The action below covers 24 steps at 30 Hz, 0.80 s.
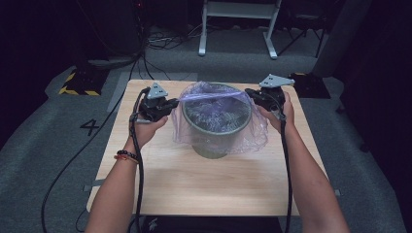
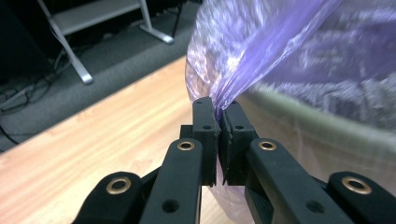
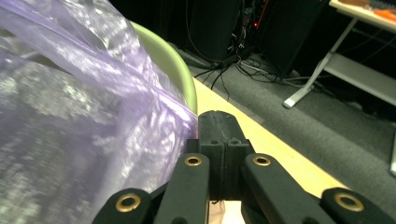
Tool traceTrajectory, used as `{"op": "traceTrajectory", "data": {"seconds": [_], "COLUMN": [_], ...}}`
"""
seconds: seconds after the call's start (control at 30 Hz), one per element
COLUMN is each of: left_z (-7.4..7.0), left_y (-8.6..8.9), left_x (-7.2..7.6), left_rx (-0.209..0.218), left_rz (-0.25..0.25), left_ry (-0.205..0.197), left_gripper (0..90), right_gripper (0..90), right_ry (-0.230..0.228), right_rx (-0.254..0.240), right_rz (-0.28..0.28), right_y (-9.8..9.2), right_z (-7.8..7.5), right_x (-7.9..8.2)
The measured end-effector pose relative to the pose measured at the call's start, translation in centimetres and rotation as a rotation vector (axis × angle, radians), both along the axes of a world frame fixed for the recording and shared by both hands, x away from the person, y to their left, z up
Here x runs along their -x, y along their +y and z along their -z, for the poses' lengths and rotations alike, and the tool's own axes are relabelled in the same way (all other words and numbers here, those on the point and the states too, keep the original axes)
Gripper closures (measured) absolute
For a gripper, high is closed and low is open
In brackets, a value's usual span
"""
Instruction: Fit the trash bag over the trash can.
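Right, the wooden counter fills the middle of the high view, and on it, toward the far side, stands a round grey-green bin. Draped over its mouth and spilling down its sides is a thin purple plastic bag, with one strip of film pulled taut across the far part of the rim.

At the bin's left, the left hand-held gripper sits just beside the rim; in the left gripper view its jaws are nearly together, only a sliver between them, pinching a gathered fold of the bag right at the tips. At the bin's right, the right hand-held gripper is up against the rim on that side. In the right gripper view its jaws are pressed fully together, and the purple film bunches against their left side beside the bin's pale rim; film appears caught there, though the pinch itself is hard to make out.
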<state>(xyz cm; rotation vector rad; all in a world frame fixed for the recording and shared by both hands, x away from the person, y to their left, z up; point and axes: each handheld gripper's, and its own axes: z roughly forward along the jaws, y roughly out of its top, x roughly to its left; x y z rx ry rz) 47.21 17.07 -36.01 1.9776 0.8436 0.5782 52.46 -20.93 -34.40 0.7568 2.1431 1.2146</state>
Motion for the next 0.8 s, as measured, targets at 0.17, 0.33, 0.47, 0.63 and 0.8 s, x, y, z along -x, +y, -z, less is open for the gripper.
{"op": "traceTrajectory", "data": {"seconds": [0.17,0.33,0.47,0.63,0.8], "left_z": [1.5,2.0,1.9,1.6,1.7], "left_y": [-0.4,0.0,1.0,3.1,3.7], "left_x": [0.0,0.6,2.6,5.2,7.7], "left_rx": [-0.025,0.009,0.036,0.086,0.077], "left_rz": [-0.021,-0.044,-0.077,-0.074,-0.071], "left_ry": [0.014,0.004,-0.051,-0.094,-0.115], "left_gripper": [81.9,61.8,38.7,26.1,19.8], "right_gripper": [90.0,82.0,68.4,55.2,47.0], "right_ry": [0.03,0.047,0.018,-0.003,-0.037], "right_rx": [-0.006,-0.028,-0.062,-0.108,-0.146], "right_rz": [0.011,0.026,0.058,0.041,0.033], "right_y": [-0.7,-1.4,-2.2,-3.7,-4.4], "right_z": [1.1,1.7,1.0,-0.4,-1.9], "right_x": [0.0,0.1,0.9,2.0,3.1]}}
